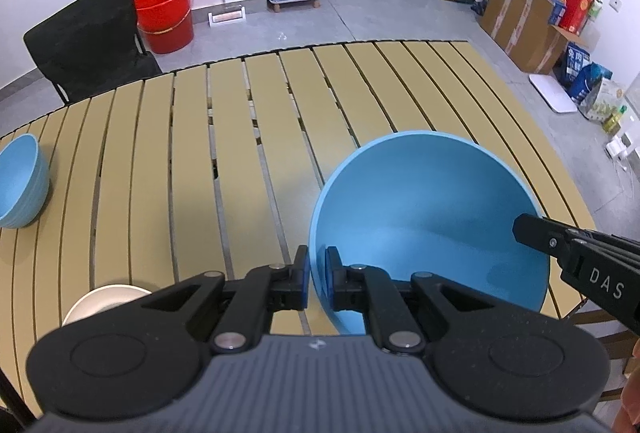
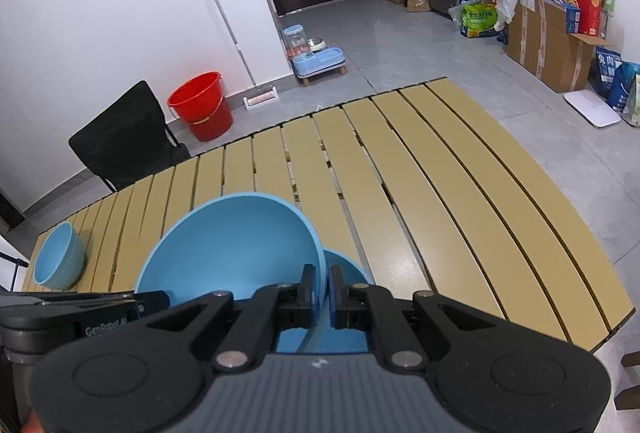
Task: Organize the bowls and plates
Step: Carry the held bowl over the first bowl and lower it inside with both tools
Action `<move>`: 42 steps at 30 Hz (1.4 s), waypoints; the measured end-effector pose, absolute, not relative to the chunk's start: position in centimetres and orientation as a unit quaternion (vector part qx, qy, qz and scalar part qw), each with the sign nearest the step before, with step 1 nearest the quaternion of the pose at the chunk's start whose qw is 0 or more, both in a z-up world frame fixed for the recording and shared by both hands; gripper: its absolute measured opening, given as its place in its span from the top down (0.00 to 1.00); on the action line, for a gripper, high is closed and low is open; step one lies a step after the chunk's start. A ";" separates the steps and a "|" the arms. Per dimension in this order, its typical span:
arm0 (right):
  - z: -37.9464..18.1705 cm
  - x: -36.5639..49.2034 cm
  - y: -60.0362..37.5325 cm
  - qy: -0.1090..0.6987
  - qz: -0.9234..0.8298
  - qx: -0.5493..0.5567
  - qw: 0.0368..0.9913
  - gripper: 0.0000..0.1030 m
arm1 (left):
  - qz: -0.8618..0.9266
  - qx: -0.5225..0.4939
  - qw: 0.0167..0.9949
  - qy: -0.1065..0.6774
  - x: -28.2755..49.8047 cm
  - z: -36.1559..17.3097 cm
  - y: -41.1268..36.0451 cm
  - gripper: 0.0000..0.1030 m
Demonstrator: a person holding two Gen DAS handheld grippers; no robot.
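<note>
Both grippers have their jaws clamped on the big bowl (image 1: 432, 217): left gripper (image 1: 317, 273) on its left rim, right gripper (image 2: 321, 283) on the opposite rim, over the slatted worktop (image 1: 256, 137). Under it in the right view sits something blue, perhaps another bowl (image 2: 348, 265). Further left stands a small bowl (image 1: 20, 181), with a white dish (image 1: 104, 299) near the front edge.
</note>
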State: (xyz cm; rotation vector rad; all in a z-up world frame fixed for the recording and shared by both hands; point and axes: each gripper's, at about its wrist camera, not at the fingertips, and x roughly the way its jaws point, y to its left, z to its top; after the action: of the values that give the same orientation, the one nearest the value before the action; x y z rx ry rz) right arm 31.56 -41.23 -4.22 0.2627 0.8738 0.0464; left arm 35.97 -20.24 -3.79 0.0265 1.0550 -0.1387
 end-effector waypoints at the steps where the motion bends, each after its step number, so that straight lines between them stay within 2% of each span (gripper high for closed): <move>1: -4.5 31.6 -41.4 0.423 0.021 0.128 0.897 0.94 | -0.067 0.014 0.861 0.504 36.0 -4.0 -20.3 0.92; 42: -9.1 32.2 -40.2 0.432 -0.007 0.098 0.897 0.94 | -0.081 0.060 0.853 0.512 37.0 -8.6 -22.6 0.91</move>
State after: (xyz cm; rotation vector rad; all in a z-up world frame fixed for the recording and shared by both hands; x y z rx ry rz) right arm 32.24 -40.19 -9.09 0.2025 0.8952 -0.0153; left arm 36.96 -22.59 -8.63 0.1254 1.0778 -0.1705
